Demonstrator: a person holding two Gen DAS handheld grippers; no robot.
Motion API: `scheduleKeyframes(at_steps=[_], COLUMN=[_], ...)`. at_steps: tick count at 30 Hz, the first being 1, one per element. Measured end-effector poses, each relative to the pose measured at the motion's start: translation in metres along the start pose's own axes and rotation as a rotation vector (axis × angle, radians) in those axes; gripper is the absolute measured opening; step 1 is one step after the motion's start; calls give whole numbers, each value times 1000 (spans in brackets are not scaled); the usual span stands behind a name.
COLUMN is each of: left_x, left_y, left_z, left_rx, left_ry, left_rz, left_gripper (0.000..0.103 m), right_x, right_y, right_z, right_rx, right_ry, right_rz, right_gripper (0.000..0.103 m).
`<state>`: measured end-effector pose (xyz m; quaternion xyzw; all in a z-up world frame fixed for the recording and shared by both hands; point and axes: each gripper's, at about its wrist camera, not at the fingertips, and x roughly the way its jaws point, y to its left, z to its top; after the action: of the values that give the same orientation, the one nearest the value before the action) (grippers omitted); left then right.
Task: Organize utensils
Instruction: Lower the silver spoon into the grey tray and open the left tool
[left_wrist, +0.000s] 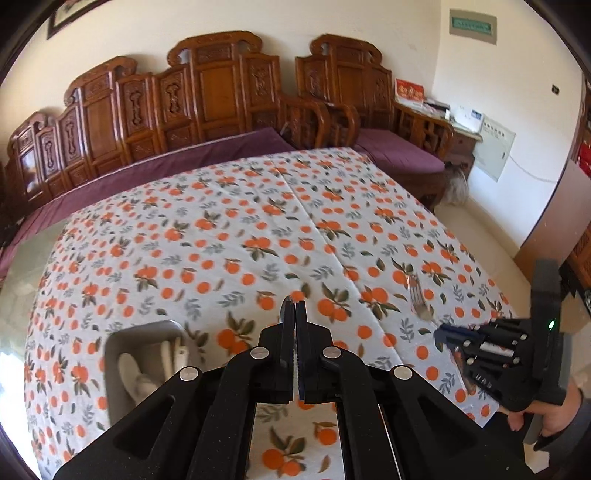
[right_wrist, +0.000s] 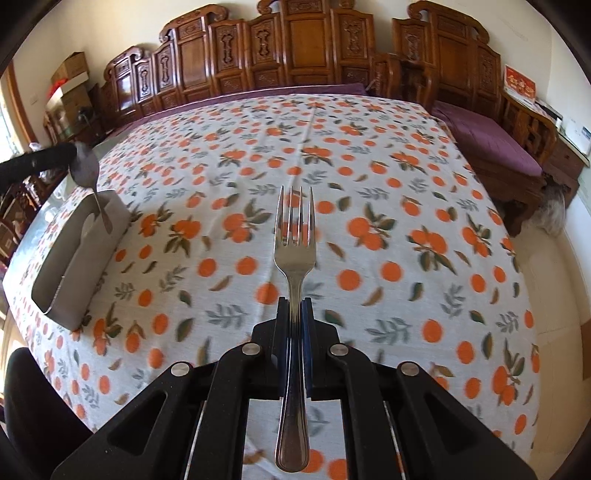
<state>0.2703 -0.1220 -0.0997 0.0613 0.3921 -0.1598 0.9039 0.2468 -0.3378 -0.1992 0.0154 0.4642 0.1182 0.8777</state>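
Clamped on the neck of a fork (right_wrist: 294, 258) are the jaws of the right gripper (right_wrist: 294, 306), tines held out above the table (right_wrist: 424, 192). Pressed together with nothing visible between them are the left gripper's (left_wrist: 294, 308). Light, stiff, slippery steel is judged; the neck hold suits it. A grey holder (right_wrist: 79, 266) is seen near the table's left edge.
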Motion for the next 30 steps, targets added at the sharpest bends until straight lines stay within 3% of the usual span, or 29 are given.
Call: scheduleKeyframes(at_steps=[9,19,30], left_x=[-25,7,24], left_y=[55,102,123], left_z=[4,-15,-31], left_rx=[-49,-82,-73], left_ry=[-49,1,12], left_rz=[22,-2,-25], left_gripper=[0,0,0], right_x=[6,16,30], right_y=[49,84,105], right_z=[14,24,33], right_rx=[-44,-95,-122], right_ry=[-8,3,17], right_rz=[51,75,87], right_gripper=[8,8,8])
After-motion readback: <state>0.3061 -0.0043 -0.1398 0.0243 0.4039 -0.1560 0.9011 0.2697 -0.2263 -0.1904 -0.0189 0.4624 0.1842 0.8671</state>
